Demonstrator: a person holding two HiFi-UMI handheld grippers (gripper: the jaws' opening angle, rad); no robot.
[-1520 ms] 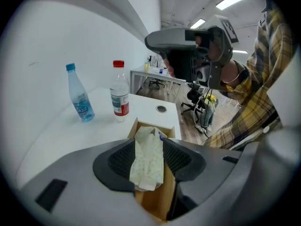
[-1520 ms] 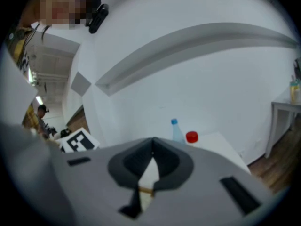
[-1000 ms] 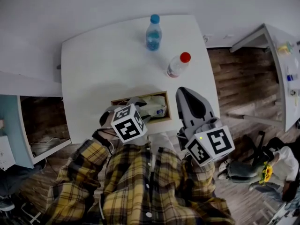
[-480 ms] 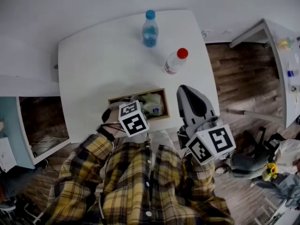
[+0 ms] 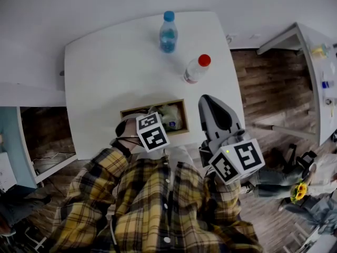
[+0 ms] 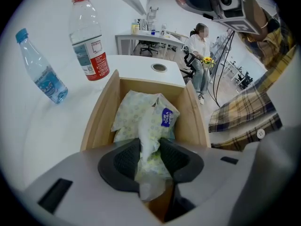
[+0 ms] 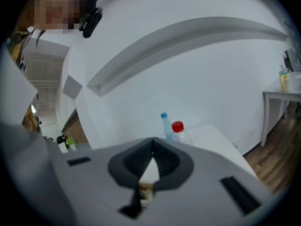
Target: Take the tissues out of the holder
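Observation:
An open wooden holder (image 5: pixel 151 111) (image 6: pixel 98 122) sits near the white table's (image 5: pixel 116 78) front edge. Inside lies a soft tissue pack (image 6: pixel 146 114) (image 5: pixel 170 118) in pale printed wrap with a blue label. My left gripper (image 6: pixel 150 158) reaches into the holder from the near end. Its jaws are closing, and the pads pinch the near end of the pack's wrapper between them. In the head view its marker cube (image 5: pixel 152 132) hides the jaws. My right gripper (image 5: pixel 207 102) (image 7: pixel 152 145) hovers shut and empty to the right of the holder.
Two water bottles stand farther back on the table: one with a blue cap (image 5: pixel 167 31) (image 6: pixel 41 68), one with a red cap (image 5: pixel 196 69) (image 6: pixel 89 40). A white desk (image 5: pixel 316 73) stands at the right, and a seated person (image 6: pixel 200 55) is in the background.
My left gripper has shifted a little to the right and deeper over the holder. The right gripper has stayed where it was.

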